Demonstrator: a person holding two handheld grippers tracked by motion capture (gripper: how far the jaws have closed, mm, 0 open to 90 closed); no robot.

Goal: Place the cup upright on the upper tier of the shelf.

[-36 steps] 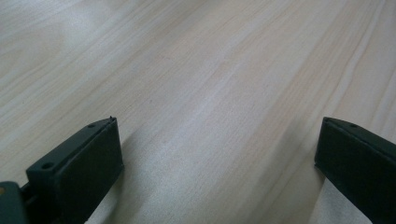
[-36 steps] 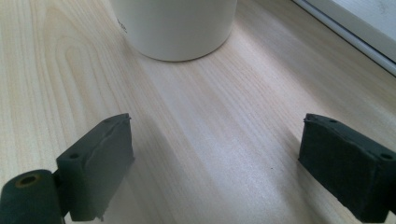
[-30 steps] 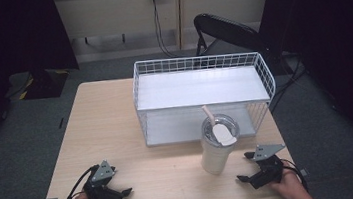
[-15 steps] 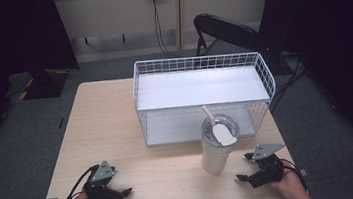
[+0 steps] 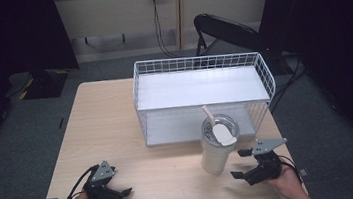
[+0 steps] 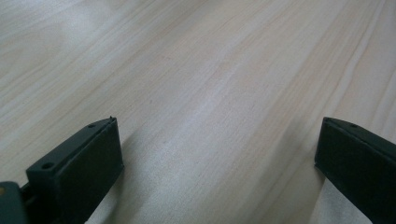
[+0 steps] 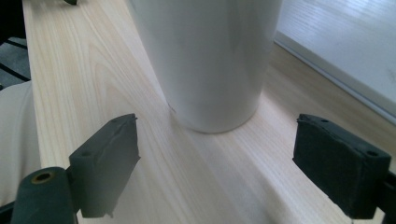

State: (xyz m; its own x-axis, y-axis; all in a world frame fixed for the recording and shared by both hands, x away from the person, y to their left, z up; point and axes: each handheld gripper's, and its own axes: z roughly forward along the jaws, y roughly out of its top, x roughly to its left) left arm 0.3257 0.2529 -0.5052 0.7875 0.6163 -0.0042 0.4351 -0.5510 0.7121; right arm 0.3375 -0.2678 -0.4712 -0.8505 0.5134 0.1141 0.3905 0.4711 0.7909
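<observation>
A tall white cup (image 5: pixel 218 147) with a clear lid and a straw stands upright on a wooden table (image 5: pixel 111 122), near its front edge, just in front of a white wire rack (image 5: pixel 203 94). The right gripper (image 5: pixel 241 163) rests low on the table just right of the cup, jaws spread wide and empty, aimed at the cup's base. In the right gripper view the cup (image 7: pixel 208 60) sits ahead of the jaws, not yet between them.

The likely risk is a tip-over. The cup is tall and narrow at the bottom, so a jaw bumping its lower wall, or a grip taken too low, could topple it toward the rack or off the front edge.

The left gripper (image 5: pixel 118 189) lies near the table's front left corner, well apart from the cup, jaws wide open over bare wood, holding nothing. Both hands rest at the table's front edge.
</observation>
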